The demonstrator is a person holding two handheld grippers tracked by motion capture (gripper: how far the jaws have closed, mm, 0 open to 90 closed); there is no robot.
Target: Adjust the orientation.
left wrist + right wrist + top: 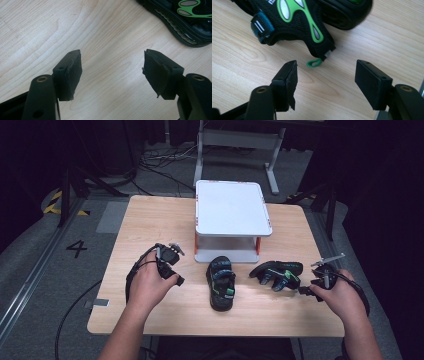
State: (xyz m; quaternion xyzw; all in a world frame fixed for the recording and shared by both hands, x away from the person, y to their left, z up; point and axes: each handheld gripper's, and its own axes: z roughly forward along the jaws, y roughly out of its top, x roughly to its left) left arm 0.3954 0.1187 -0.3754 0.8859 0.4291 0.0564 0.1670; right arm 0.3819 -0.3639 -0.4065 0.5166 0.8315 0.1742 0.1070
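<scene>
Table [150,220]: light wood, bearing a white stand [231,210] at 12 o'clock.
Upright sandal [221,282]: black and green, centre, just in front of the stand.
Tipped sandal [277,273]: on its side at 3 o'clock of the first, apart from it.
Left gripper [172,265]: at 9 o'clock of the upright sandal, jaws spread, empty.
Right gripper [307,287]: at 4 o'clock, jaws spread, empty, facing the tipped sandal's strap [312,27].

We note the table [150,220] as pale grained wood, smooth with slight sheen. Sandal [294,20] straps look woven mesh cloth; gripper pads [75,72] matt, rubbery, frayed-edged
</scene>
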